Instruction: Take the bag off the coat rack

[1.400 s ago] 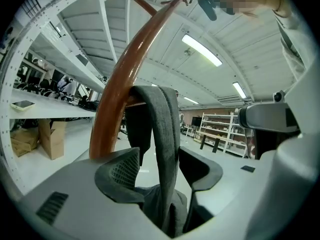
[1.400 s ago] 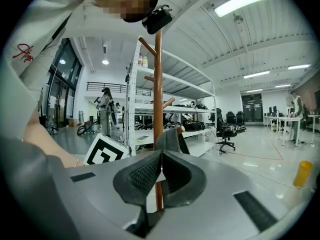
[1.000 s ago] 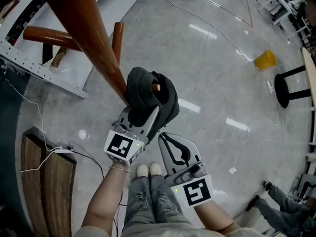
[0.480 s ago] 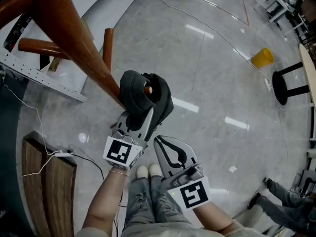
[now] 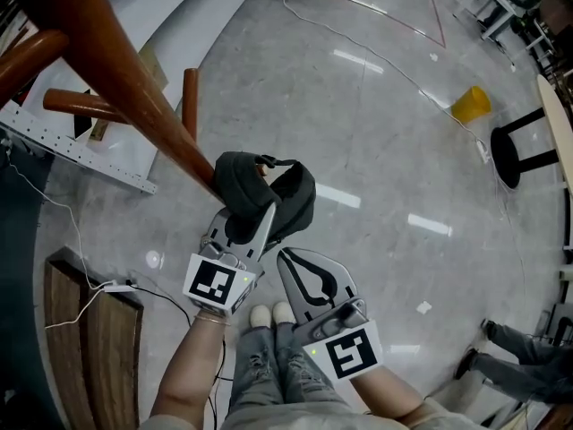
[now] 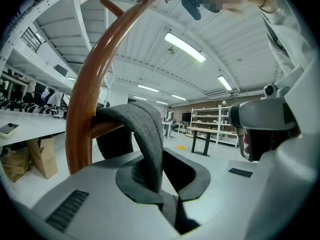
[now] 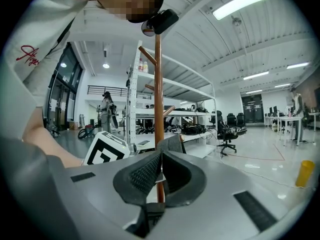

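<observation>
A dark grey bag (image 5: 266,197) hangs against the brown wooden coat rack (image 5: 134,97) in the head view. My left gripper (image 5: 253,225) reaches up under it. In the left gripper view, the bag's grey strap (image 6: 148,134) loops over a wooden peg (image 6: 106,127) of the rack's pole (image 6: 82,109) and runs down between my left gripper's (image 6: 159,170) jaws, which are shut on it. My right gripper (image 5: 286,260) sits just right of the left one, below the bag, shut with nothing in it. In the right gripper view, my right gripper (image 7: 159,159) faces the pole (image 7: 158,84).
A yellow cup (image 5: 472,104) and a black stool (image 5: 521,155) stand on the glossy floor at right. A wooden bench (image 5: 85,330) with a white cable (image 5: 98,287) lies at lower left. A perforated metal rail (image 5: 81,141) runs behind the rack. Another person's legs (image 5: 519,358) show at bottom right.
The bag and rack have slid left in the view. The peg tip that showed through the bag's top is now covered. Both grippers kept their places under the bag.
</observation>
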A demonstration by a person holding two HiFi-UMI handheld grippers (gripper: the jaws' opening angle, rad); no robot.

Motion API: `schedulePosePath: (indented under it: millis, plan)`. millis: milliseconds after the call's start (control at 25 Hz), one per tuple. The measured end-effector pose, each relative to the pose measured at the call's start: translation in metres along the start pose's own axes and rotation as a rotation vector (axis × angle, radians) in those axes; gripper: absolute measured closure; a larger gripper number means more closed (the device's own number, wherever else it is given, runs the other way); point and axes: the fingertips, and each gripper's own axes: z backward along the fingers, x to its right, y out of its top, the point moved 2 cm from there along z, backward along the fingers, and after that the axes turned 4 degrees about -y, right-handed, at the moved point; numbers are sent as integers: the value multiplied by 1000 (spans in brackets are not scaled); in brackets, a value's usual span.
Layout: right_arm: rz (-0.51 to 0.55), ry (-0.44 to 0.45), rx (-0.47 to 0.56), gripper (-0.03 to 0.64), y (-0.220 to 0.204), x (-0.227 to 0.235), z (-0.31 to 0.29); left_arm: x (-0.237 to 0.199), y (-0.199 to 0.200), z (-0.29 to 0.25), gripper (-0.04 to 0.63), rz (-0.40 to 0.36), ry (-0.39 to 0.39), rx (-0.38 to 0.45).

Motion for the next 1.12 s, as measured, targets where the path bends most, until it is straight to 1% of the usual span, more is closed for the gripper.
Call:
schedulePosePath:
  millis: [120, 320, 600, 880, 1000, 1120]
  plan:
    - [10, -1, 3, 597, 5, -1, -1, 4, 8, 1, 558, -22, -16, -1]
    - [14, -14, 12, 597, 15, 2, -1, 12, 22, 5, 558, -29, -42, -2]
    - [33, -34, 39, 597, 34, 5, 3, 27, 50, 11, 558, -32, -80, 32]
    - [30, -61, 125, 597, 78, 7, 21, 48, 92, 20, 558, -47, -93, 85]
    - [54, -69, 171, 597, 103, 6, 30, 62, 112, 25, 558, -71, -121, 92]
    - [63, -66, 192, 597, 122, 1, 41, 77, 136, 36, 558, -104, -134, 114]
